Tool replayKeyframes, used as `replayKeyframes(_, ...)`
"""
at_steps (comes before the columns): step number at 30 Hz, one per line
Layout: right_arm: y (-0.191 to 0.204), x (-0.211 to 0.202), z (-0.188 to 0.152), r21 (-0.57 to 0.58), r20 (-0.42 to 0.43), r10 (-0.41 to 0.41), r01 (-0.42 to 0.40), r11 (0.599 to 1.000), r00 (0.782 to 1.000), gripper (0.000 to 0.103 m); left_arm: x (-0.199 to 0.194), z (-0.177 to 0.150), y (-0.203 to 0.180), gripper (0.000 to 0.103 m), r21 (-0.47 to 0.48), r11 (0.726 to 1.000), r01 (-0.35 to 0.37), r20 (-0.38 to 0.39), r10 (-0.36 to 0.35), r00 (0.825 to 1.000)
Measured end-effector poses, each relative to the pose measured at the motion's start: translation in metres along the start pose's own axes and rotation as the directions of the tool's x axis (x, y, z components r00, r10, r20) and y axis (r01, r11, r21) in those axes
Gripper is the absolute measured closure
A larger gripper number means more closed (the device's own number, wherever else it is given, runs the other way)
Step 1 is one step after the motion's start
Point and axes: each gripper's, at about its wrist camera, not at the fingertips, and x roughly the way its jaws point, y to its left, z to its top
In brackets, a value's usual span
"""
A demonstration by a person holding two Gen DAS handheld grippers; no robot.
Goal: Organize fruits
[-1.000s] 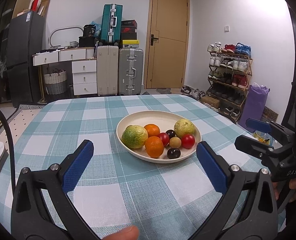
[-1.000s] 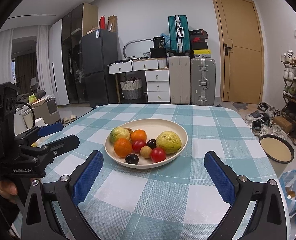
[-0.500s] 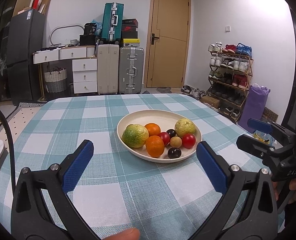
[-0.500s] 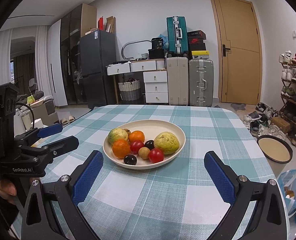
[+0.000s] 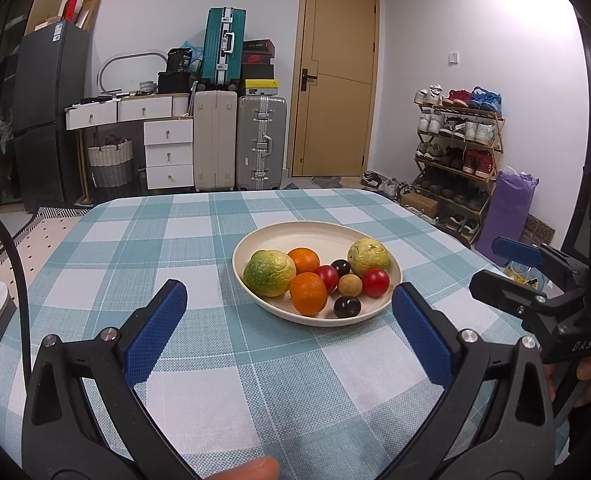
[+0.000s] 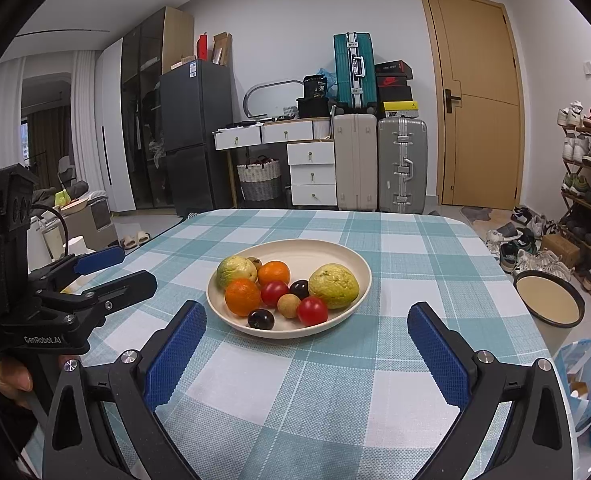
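Two grippers hover over the checked tablecloth point(image 5: 223, 360), both empty and both spread wide. The left gripper point(image 5: 287, 320) has its blue pads far apart, and the cream plate point(image 5: 255, 240) of fruit sits just ahead of it, a little toward its right finger. From the right gripper point(image 6: 307, 344), jaws equally apart, the same plate point(image 6: 335, 252) lies straight ahead, nearer its left finger.

On the plate, closest to the left gripper, sit an orange point(image 5: 308, 293) and a dark plum point(image 5: 347, 306). Just beyond them: a red tomato point(image 5: 327, 277), a small tan fruit point(image 5: 350, 285) and a second red tomato point(image 5: 375, 282). A big green citrus point(image 5: 269, 273) is on the side toward the left finger, touching the orange. Farther back are another orange point(image 5: 304, 259), a second dark plum point(image 5: 340, 267) and a yellow-green guava point(image 5: 368, 257).

Each gripper shows in the other's view, off to the side and clear of the plate. Beyond the table's right edge, as the right camera sees it, a round basin point(image 6: 548, 297) sits lower down.
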Motion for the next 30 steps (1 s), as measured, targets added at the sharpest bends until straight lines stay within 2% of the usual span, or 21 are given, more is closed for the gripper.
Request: replayKeyframes(30,0.0014,0.0025,-0.0003,-0.004,0.003,0.002,-0.002,1.000,1.000,0.000,0.0005,0.0006,0.0009,0.001,-0.001,1.000,0.000,0.001,0.000,1.000)
